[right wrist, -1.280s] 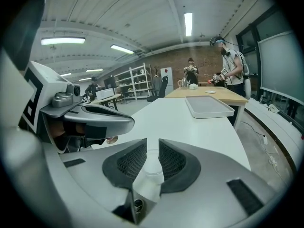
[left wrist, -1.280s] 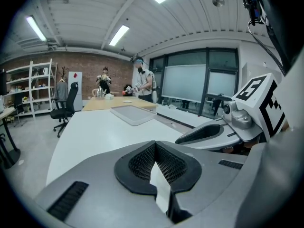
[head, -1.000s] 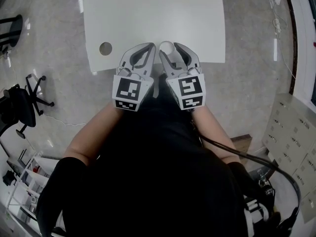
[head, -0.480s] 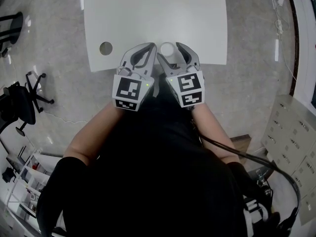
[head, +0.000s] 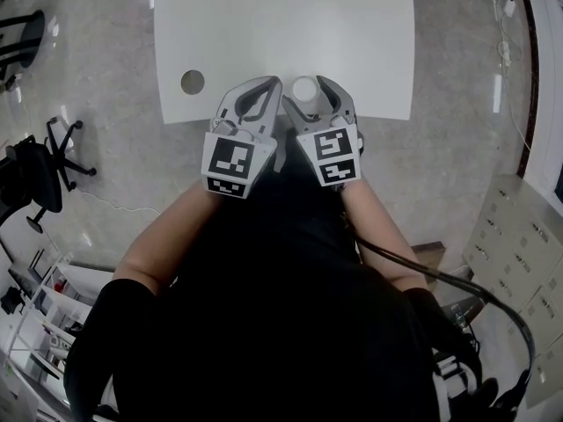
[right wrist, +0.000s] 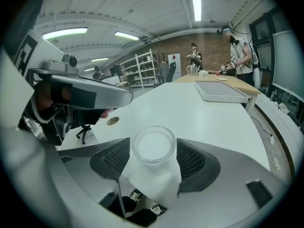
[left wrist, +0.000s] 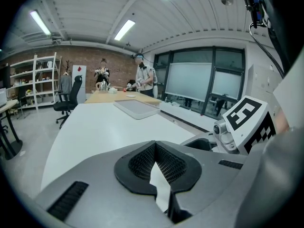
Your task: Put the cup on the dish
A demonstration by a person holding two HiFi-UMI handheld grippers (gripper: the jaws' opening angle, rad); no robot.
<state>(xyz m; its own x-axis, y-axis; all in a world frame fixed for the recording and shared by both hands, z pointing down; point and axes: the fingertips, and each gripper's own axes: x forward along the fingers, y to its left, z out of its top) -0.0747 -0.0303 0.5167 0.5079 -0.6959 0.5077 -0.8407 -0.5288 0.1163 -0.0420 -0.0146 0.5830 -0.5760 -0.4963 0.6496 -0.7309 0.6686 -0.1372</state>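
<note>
A clear cup point(head: 304, 89) with a whitish inside stands upright on the white table point(head: 281, 25), close to its near edge. My right gripper point(head: 308, 81) has just been opening. Its jaws now stand wide on either side of the cup point(right wrist: 153, 148), and the mesh pads point(right wrist: 192, 158) lie beside the rim without pressing it. My left gripper point(head: 267, 81) hovers just left of it, shut and empty, its tips meeting over the table edge point(left wrist: 155, 145). No dish shows near the cup.
A flat white tray point(right wrist: 222, 91) lies far down the long table, also visible as the tray point(left wrist: 137, 108) in the left gripper view. A round cable hole point(head: 192, 82) sits left of the grippers. Office chairs point(head: 35, 178) stand on the floor at left. People stand at a far bench.
The right gripper's jaws have spread apart around the cup and the gripper has sunk slightly. The left gripper has stayed put and shut.
</note>
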